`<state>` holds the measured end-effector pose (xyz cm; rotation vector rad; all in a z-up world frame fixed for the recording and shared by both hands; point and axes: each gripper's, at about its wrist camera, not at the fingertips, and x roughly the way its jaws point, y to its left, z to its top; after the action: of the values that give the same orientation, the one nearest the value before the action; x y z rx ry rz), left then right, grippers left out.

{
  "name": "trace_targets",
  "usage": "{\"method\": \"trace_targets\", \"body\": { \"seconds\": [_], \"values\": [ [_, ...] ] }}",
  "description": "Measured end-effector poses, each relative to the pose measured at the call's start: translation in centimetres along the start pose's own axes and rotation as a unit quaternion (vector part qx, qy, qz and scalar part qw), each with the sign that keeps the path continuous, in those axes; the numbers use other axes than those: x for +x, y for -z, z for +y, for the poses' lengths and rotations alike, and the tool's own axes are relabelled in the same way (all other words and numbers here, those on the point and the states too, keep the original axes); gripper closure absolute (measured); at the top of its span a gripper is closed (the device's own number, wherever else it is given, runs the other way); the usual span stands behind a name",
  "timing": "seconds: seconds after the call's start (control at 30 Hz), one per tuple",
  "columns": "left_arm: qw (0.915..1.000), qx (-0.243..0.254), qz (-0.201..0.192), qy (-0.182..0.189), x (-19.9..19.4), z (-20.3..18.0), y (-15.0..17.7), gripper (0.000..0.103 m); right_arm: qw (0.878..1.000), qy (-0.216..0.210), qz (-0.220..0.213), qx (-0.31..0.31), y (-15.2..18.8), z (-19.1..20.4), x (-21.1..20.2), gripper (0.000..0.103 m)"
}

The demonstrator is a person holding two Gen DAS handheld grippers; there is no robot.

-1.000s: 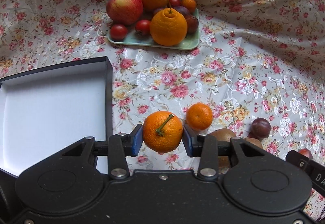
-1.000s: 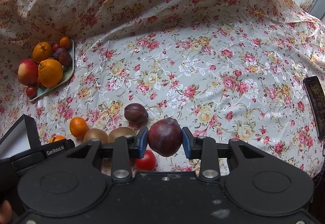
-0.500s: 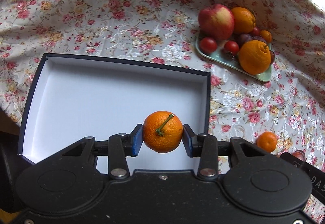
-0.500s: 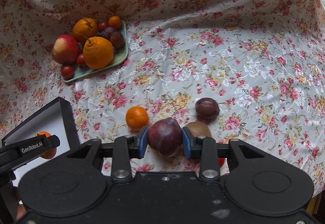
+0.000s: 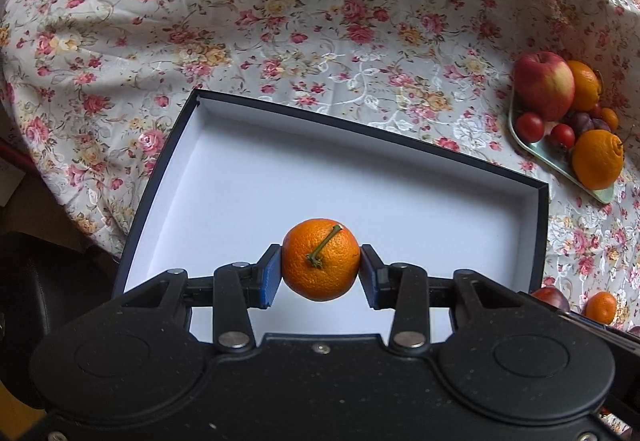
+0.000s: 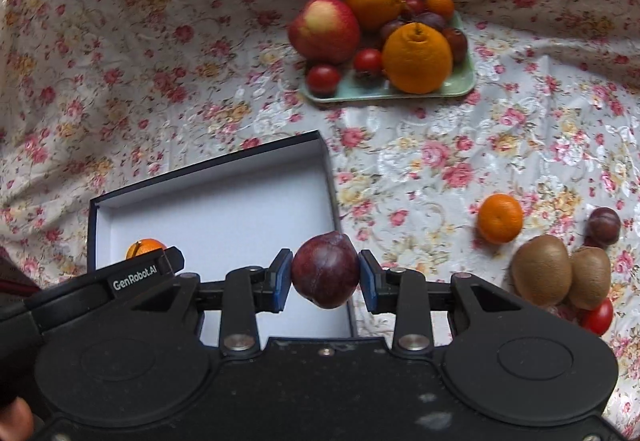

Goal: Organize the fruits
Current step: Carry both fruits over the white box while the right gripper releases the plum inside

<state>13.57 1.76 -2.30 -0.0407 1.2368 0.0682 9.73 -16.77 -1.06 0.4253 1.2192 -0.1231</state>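
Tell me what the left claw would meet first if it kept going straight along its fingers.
Probably the bare white floor of the open box. The left claw, holding the mandarin, points down into it; nothing else shows in that line.

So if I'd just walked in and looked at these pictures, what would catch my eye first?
Probably the fruit pinched in each handheld gripper: the left gripper holds a mandarin over the white inside of an open dark box, and the right gripper holds a dark plum at the box's edge. After that, the green tray heaped with an apple, oranges and small fruit on the flowery cloth beyond the box.
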Motion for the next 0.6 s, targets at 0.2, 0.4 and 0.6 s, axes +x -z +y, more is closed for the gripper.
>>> {"method": "trace_targets", "body": {
  "seconds": [0.2, 0.4, 0.6],
  "values": [
    [1.0, -0.005, 0.001, -0.004, 0.3, 1.6, -0.1, 0.054, 0.998, 0.006, 0.041, -0.037, -0.4, 2.8, 3.1, 0.066],
    [1.0, -0.007, 0.003, 0.001, 0.4, 2.1, -0.2, 0.054, 0.993, 0.008, 0.076, -0.087, -0.4, 4.1, 5.4, 0.066],
    [1.0, 0.0, 0.002, 0.0, 0.4, 1.9, -0.1, 0.054, 0.991, 0.038, 0.056, -0.112, -0.1, 4.8, 4.9, 0.066]
  ]
}}
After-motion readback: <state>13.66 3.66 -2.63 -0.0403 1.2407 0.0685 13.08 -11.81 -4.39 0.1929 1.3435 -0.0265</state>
